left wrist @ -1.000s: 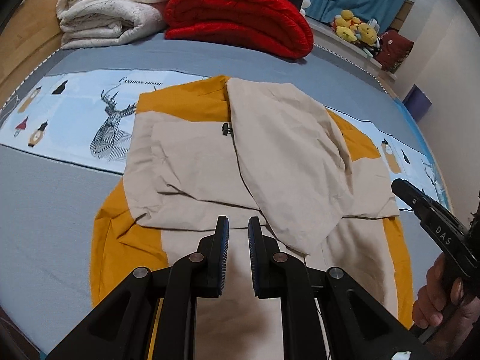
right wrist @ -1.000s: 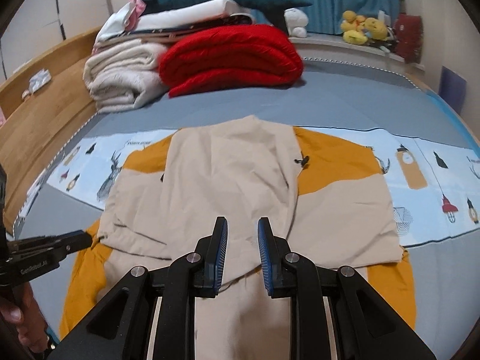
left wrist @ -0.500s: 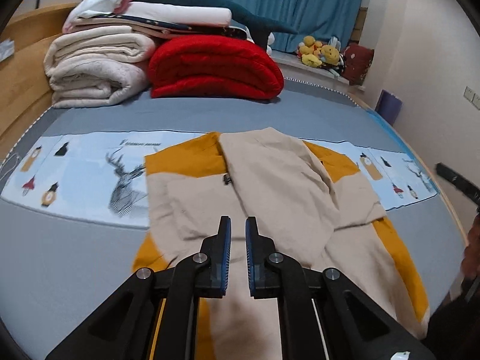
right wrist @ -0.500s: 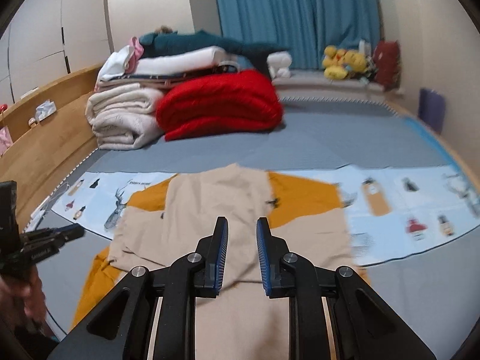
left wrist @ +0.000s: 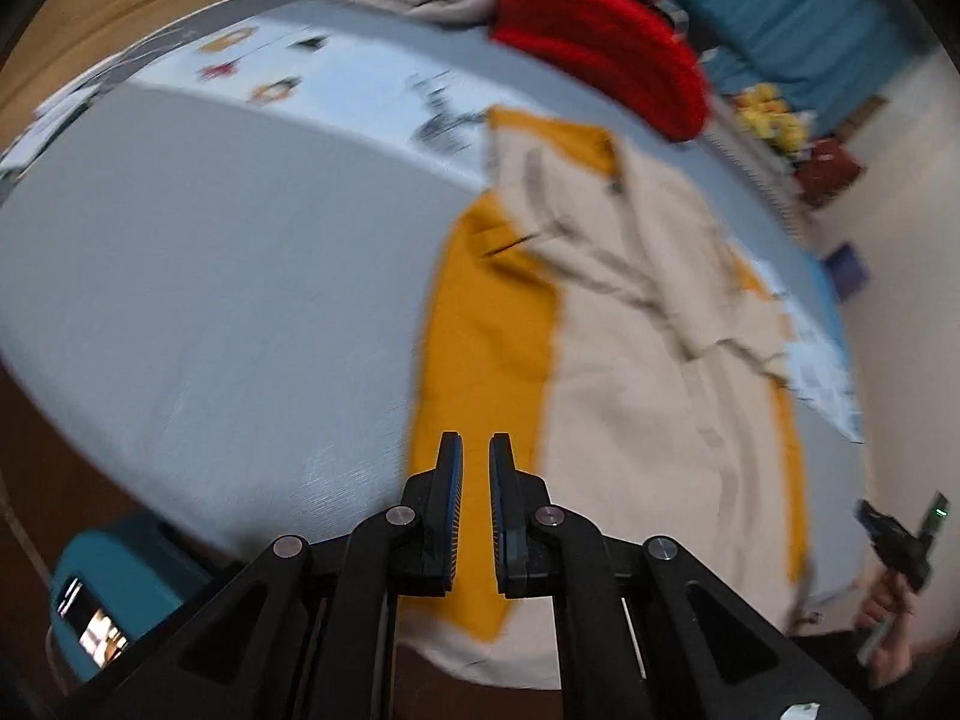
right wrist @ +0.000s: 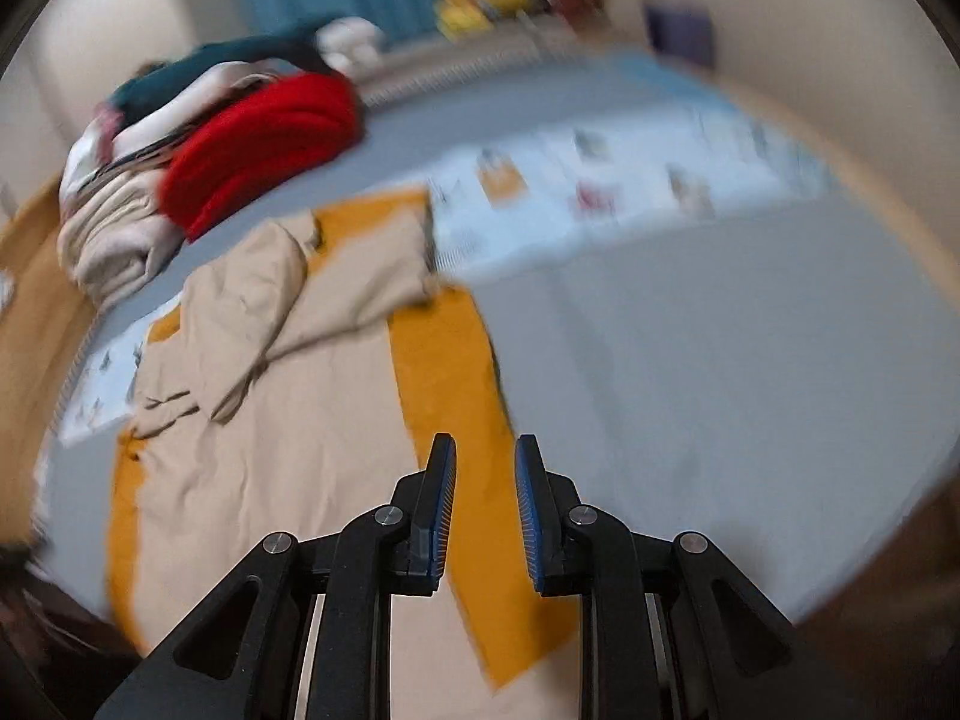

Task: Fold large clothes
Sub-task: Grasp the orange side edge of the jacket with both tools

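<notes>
A large beige and mustard-yellow garment (left wrist: 630, 372) lies flat on the grey bed, its sleeves folded in over the chest; it also shows in the right wrist view (right wrist: 288, 420). My left gripper (left wrist: 474, 468) hovers above the garment's near left yellow edge, fingers a narrow gap apart, holding nothing. My right gripper (right wrist: 480, 468) hovers above the near right yellow strip (right wrist: 456, 396), fingers slightly wider apart, empty. The right gripper also appears at the far right of the left wrist view (left wrist: 900, 546). Both views are motion-blurred.
A red blanket (left wrist: 600, 54) and stacked cream bedding (right wrist: 114, 234) lie at the bed's far end. A pale printed strip (right wrist: 630, 180) crosses the grey bed (left wrist: 210, 276). A wooden bed frame (left wrist: 120, 0) runs along the left. A teal box (left wrist: 114, 582) sits below.
Both grippers have swung down and outward, left toward the garment's left hem side, right toward its right hem side. The right gripper's fingers have spread a little. The garment has not moved.
</notes>
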Motion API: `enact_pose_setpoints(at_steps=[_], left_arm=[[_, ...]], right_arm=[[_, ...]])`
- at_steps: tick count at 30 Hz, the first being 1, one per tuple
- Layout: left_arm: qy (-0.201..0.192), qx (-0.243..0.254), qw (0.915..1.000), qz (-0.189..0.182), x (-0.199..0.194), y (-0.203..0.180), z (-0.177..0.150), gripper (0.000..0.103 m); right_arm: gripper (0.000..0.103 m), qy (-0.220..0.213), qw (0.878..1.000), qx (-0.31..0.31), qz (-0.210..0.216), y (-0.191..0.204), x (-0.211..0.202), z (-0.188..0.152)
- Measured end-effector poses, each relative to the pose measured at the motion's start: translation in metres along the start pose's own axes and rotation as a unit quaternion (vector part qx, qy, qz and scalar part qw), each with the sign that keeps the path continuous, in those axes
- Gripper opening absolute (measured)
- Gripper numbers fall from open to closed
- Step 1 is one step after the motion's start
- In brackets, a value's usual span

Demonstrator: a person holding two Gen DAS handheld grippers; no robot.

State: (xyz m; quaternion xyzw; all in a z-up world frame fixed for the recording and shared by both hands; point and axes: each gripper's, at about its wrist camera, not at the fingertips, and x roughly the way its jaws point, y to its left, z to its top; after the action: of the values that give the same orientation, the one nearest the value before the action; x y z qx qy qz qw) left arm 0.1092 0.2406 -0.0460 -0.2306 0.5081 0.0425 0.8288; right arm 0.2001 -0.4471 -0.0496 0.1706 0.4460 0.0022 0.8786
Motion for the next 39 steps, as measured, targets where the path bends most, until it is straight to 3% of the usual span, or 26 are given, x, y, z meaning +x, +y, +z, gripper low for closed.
enact_pose_setpoints(at_steps=[1, 4, 7, 11, 15, 23, 26, 28, 29, 31, 33, 39], left_arm=[[0.012, -0.003, 0.9999, 0.007, 0.006, 0.003, -0.003, 0.007], [0.066, -0.008, 0.9977, 0.010, 0.030, 0.008, -0.013, 0.007], [0.097, -0.001, 0.9949, 0.029, 0.047, 0.008, -0.019, 0.008], [0.133, -0.011, 0.9905, 0.031, 0.066, 0.011, -0.022, 0.028], [0.157, 0.010, 0.9863, 0.050, 0.080, 0.008, -0.030, 0.036], [0.177, 0.009, 0.9819, 0.067, 0.097, 0.013, -0.037, 0.036], [0.175, 0.042, 0.9803, 0.081, 0.100, 0.004, -0.041, 0.034], [0.178, 0.055, 0.9791, 0.083, 0.100, 0.001, -0.045, 0.019], [0.178, 0.055, 0.9793, 0.079, 0.099, 0.001, -0.045, 0.014], [0.176, 0.058, 0.9799, 0.073, 0.096, 0.000, -0.047, 0.009], [0.172, 0.066, 0.9805, 0.070, 0.091, -0.003, -0.047, 0.006], [0.139, 0.084, 0.9855, 0.050, 0.067, -0.018, -0.045, 0.001]], right_arm=[[0.022, 0.013, 1.000, 0.010, 0.013, -0.006, 0.005, -0.003], [0.022, 0.032, 0.999, -0.021, -0.021, -0.006, 0.016, -0.009], [0.024, 0.077, 0.996, -0.033, -0.030, -0.004, 0.035, -0.016], [0.027, 0.139, 0.987, -0.049, -0.057, -0.001, 0.063, -0.033], [0.034, 0.165, 0.982, -0.047, -0.082, -0.009, 0.074, -0.041], [0.040, 0.225, 0.970, -0.017, -0.088, -0.032, 0.092, -0.059], [0.040, 0.229, 0.969, -0.027, -0.091, -0.031, 0.093, -0.063], [0.038, 0.230, 0.968, -0.030, -0.092, -0.031, 0.092, -0.064], [0.034, 0.230, 0.968, -0.032, -0.092, -0.030, 0.092, -0.065], [0.014, 0.230, 0.969, -0.040, -0.085, -0.024, 0.094, -0.064], [0.006, 0.223, 0.970, -0.052, -0.078, -0.017, 0.091, -0.064], [0.003, 0.195, 0.977, -0.054, -0.060, -0.008, 0.070, -0.058]])
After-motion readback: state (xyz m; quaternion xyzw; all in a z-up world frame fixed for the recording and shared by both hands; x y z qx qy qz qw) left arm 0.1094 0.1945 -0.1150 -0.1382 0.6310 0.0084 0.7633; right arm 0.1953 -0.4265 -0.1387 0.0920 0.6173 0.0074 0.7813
